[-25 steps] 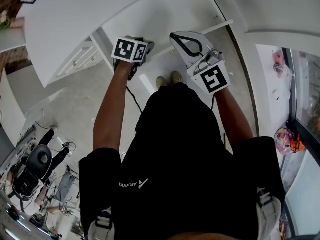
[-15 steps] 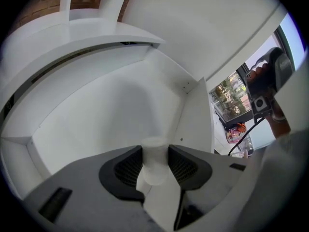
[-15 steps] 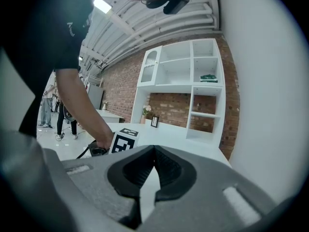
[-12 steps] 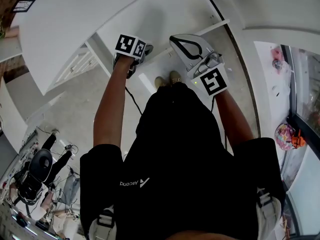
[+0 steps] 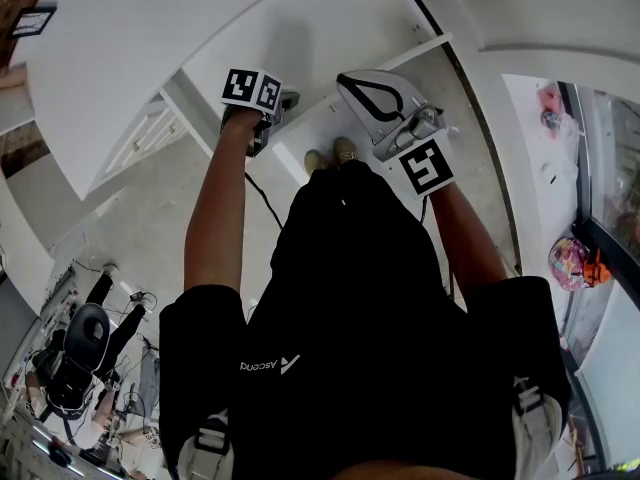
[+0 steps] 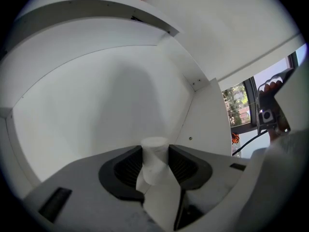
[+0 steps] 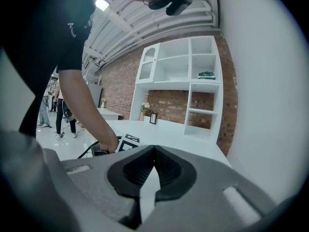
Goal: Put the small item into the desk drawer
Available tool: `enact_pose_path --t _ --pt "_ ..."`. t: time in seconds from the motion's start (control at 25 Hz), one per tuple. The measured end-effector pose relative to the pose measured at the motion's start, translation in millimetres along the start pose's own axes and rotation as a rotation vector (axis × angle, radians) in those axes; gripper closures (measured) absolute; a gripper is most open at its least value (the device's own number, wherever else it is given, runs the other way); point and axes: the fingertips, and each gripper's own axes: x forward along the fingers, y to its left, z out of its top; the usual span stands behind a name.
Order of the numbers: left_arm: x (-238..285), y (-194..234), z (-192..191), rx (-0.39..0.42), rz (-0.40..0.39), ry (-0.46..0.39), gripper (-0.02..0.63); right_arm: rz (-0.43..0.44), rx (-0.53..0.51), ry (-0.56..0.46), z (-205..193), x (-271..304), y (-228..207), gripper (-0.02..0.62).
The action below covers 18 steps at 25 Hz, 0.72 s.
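A small white cylinder (image 6: 154, 145) stands upright between the black pads of my left gripper (image 6: 155, 164), which is shut on it. Ahead of it in the left gripper view are the smooth white walls (image 6: 96, 100) of a box-like space, apparently the desk drawer, with a corner at the right. In the head view the left gripper's marker cube (image 5: 251, 88) sits at the edge of the white desk (image 5: 150, 28), its jaws hidden below. My right gripper (image 7: 153, 151) is shut and empty, held beside it and pointing upward (image 5: 372, 93).
A white drawer panel (image 5: 400, 58) juts out past the right gripper. A white shelf unit (image 7: 178, 81) stands against a brick wall beyond the desk top. A window (image 5: 605, 198) and a pink item (image 5: 568, 273) are at the right. A black chair (image 5: 75, 338) is at the lower left.
My left gripper has moved a little forward and to the left, further under the desk edge, still gripping the cylinder. The right gripper has barely shifted.
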Motion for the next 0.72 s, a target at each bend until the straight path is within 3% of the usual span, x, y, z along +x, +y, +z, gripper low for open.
enact_pose_path --t 0.72 --pt "-10 -4 6 -0.009 -0.002 -0.07 0.414 0.006 0.002 -0.011 -2 -3 3 0.595"
